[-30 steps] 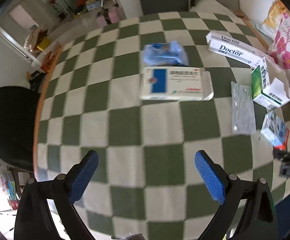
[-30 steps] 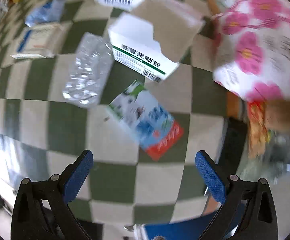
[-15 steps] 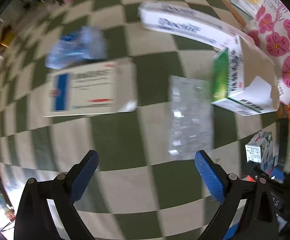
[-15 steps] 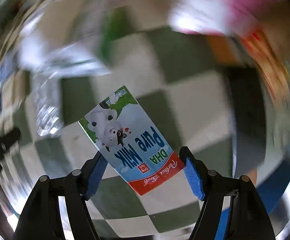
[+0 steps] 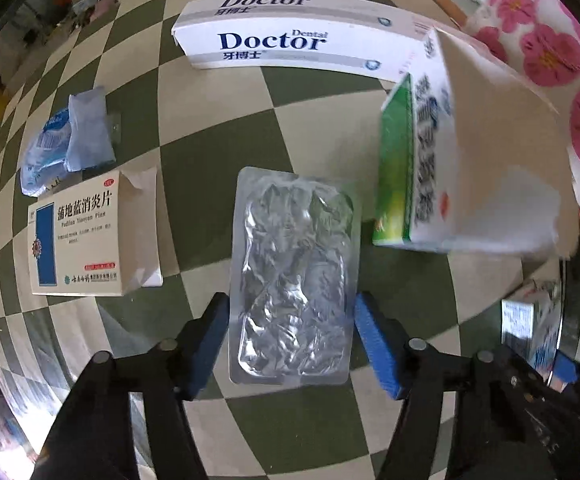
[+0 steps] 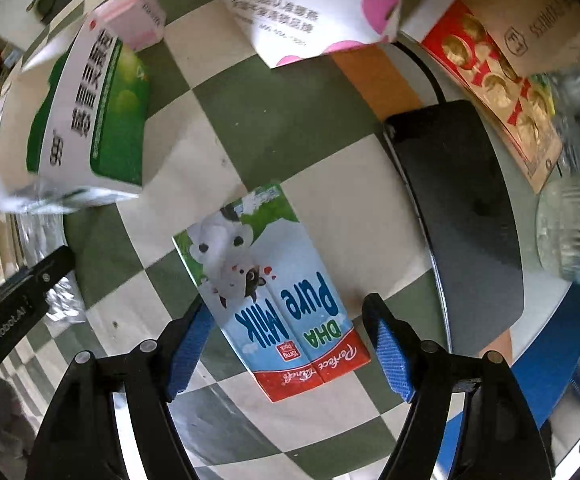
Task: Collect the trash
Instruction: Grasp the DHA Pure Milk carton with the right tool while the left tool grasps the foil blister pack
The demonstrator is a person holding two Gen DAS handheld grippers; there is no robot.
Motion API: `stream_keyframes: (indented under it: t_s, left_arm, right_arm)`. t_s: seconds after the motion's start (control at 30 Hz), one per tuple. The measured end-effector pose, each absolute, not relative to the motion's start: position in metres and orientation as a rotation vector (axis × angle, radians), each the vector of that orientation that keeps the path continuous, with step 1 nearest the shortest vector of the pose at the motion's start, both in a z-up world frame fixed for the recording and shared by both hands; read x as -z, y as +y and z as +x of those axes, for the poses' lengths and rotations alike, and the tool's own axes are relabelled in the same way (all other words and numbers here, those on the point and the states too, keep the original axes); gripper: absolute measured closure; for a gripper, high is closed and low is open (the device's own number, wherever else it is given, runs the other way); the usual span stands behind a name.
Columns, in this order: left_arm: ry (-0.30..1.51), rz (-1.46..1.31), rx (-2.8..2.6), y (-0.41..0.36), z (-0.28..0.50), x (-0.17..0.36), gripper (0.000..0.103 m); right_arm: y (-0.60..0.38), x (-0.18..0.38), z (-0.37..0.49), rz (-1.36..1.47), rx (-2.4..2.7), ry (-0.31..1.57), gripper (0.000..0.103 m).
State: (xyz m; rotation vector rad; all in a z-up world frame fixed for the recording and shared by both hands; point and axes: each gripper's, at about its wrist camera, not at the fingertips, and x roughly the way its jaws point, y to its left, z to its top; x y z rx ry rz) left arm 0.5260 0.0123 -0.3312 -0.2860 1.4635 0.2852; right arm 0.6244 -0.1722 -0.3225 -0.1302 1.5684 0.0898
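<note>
A crumpled clear plastic blister tray [image 5: 292, 276] lies flat on the green-and-cream checked tablecloth [image 5: 209, 136]. My left gripper [image 5: 290, 340] straddles its near half; the blue pads stand at both long edges, open, with contact unclear. A flattened "DHA Pure Milk" carton [image 6: 273, 292] lies on the cloth. My right gripper [image 6: 285, 352] is open around its near end, with a gap on the right side. The left gripper's black arm [image 6: 21, 292] shows at the left of the right wrist view.
A green-and-white medicine box [image 5: 430, 160] with an open flap, a "Doctor" toothpaste box [image 5: 290, 36], a white pill box [image 5: 85, 236], and a blue wrapper [image 5: 65, 140] lie around. A pink-flowered bag [image 6: 314, 0], a black pad [image 6: 458, 208] and a red box [image 6: 494, 84] sit near the carton.
Both grippers moved forward and down. The left now straddles the plastic tray and its jaws have narrowed. The right stays around the milk carton, slightly closer.
</note>
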Motion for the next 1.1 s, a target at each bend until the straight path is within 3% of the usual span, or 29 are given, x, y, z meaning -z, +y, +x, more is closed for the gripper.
stream_keyframes:
  t_s: [0.03, 0.43, 0.7, 0.9, 1.0, 1.1]
  left_arm:
    - [1.464, -0.285, -0.283, 0.010, 0.522, 0.331, 0.042]
    - [1.564, -0.347, -0.309, -0.005, 0.411, 0.333, 0.042]
    - [1.585, -0.358, -0.324, -0.007, 0.424, 0.334, 0.041]
    - [1.581, -0.362, -0.345, 0.026, 0.430, 0.339, 0.029]
    - [1.575, -0.363, -0.341, 0.028, 0.429, 0.340, 0.030]
    - [1.558, -0.362, -0.326, 0.032, 0.417, 0.334, 0.039]
  right_arm:
    - [-0.170, 0.322, 0.622, -0.157, -0.091, 1.555, 0.039]
    - [-0.156, 0.328, 0.572, -0.230, -0.259, 1.612, 0.043]
    - [-0.146, 0.339, 0.583, -0.272, -0.264, 1.646, 0.042]
    - [-0.133, 0.336, 0.557, -0.335, -0.269, 1.638, 0.042]
    - [-0.122, 0.341, 0.522, -0.356, -0.269, 1.633, 0.039]
    - [-0.117, 0.338, 0.517, -0.368, -0.273, 1.625, 0.039]
